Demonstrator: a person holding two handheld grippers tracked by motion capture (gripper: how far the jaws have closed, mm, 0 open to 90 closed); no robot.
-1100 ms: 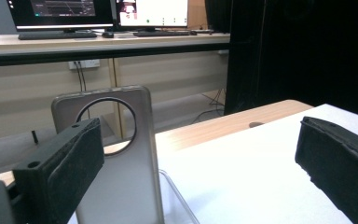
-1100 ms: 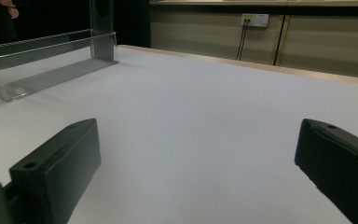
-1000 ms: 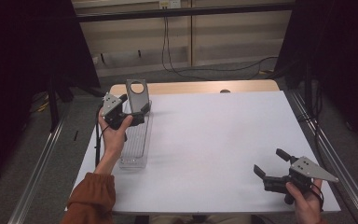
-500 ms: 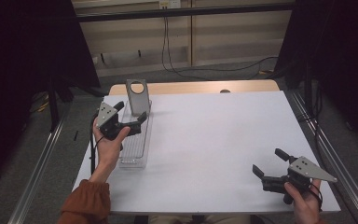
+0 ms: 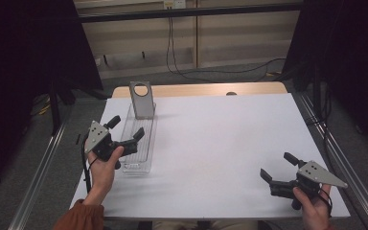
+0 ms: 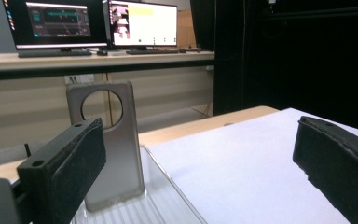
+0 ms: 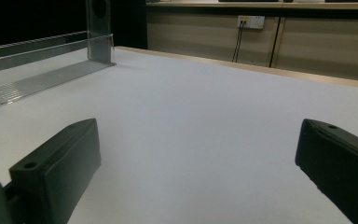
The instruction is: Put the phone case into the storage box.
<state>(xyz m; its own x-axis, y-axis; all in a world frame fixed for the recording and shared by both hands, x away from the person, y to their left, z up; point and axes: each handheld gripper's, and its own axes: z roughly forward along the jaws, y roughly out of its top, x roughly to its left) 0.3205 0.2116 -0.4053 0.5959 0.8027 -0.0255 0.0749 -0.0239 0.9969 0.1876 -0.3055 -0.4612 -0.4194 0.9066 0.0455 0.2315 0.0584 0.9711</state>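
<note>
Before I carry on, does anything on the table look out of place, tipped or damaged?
Nothing stands out. The clear tray lies flat near the table's left edge, with the grey plate upright at its far end. Left tongs hover open over the tray; right tongs are open and empty.

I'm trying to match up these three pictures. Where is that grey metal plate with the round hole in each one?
High view: the grey plate stands upright at the far end of the clear tray, upper left of the white table.
Left gripper view: left of centre, just behind the left finger.
Right gripper view: top left corner, cut off by the edge.
Shared landmark: the clear tray it stands in.
</note>
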